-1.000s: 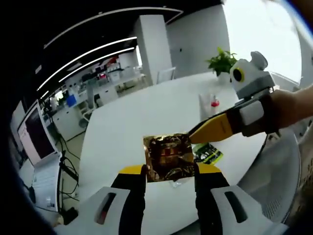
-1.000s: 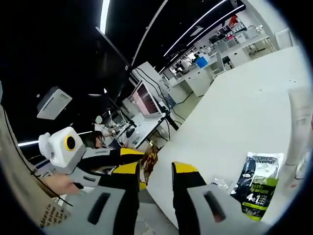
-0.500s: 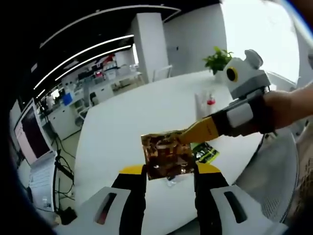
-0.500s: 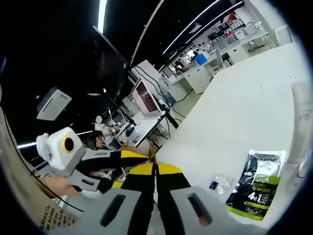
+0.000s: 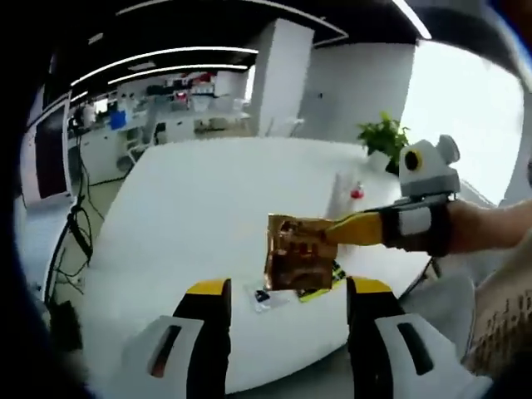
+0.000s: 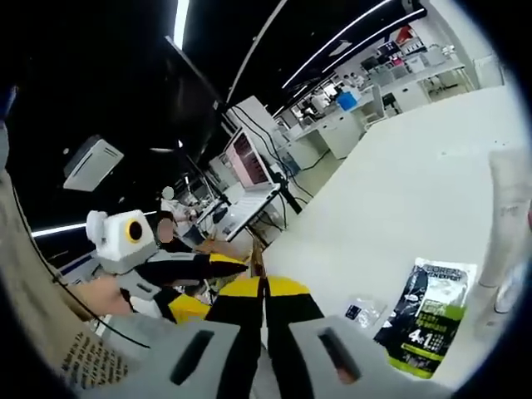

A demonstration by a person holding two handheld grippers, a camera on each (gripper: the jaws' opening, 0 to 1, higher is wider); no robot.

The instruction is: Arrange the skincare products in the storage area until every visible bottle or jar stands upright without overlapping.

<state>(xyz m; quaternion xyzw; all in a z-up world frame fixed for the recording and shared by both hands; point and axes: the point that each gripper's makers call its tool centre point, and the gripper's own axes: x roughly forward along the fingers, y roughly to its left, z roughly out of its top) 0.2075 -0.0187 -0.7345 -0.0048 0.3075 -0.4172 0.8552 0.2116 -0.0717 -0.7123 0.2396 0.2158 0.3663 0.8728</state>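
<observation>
The right gripper (image 6: 264, 287) rises from the bottom with its yellow-tipped jaws pressed together on the thin edge of a gold sachet (image 6: 257, 259), seen edge-on. To its left the left gripper (image 6: 218, 274) reaches in, held by a hand (image 6: 104, 299). On the white table (image 6: 399, 174) to the right lie a dark and green sachet (image 6: 426, 316) and a small clear packet (image 6: 363, 309), with a pale tube (image 6: 509, 208) upright at the far right edge.

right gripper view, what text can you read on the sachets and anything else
"4in1" on the dark green sachet, bottom part.
Its white brand line at the top is too blurred to read.
Print on the brown paper at lower left: too small to read.
Small clear packet: dark label, unreadable.
</observation>
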